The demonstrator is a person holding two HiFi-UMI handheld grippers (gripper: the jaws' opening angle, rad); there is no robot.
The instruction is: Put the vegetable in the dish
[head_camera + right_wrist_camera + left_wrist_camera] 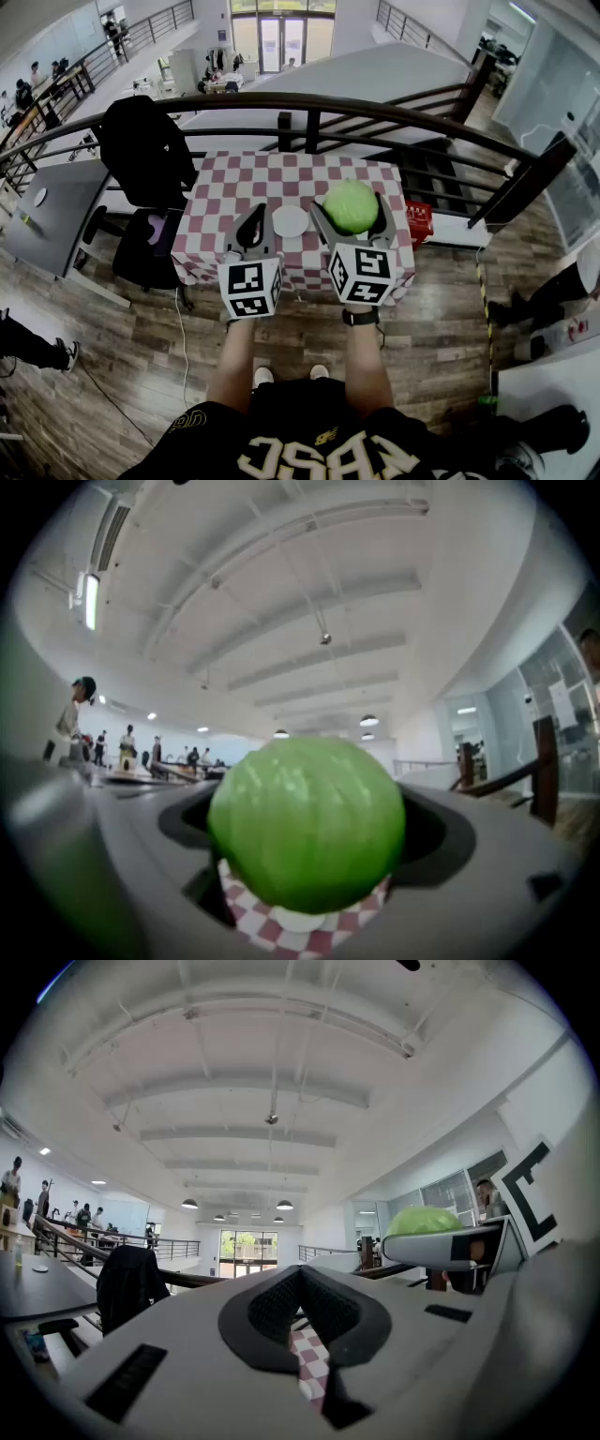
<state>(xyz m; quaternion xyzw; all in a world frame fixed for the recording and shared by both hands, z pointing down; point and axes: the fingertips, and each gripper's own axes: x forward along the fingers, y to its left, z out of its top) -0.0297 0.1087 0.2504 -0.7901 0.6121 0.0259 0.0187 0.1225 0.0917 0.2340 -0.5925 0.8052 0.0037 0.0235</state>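
Green vegetable (307, 822) between right gripper (351, 207) jaws (clamped).

The vegetable (351, 206) is bright green (paler streaks run down it), the dish (290, 221) white, the counter (225, 187) checked red and white.

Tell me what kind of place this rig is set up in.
Probably an open-plan office building, on a mezzanine: a curved railing with a staircase behind it, a grey desk and an office chair beside the checkered table, glass doors at the far end.
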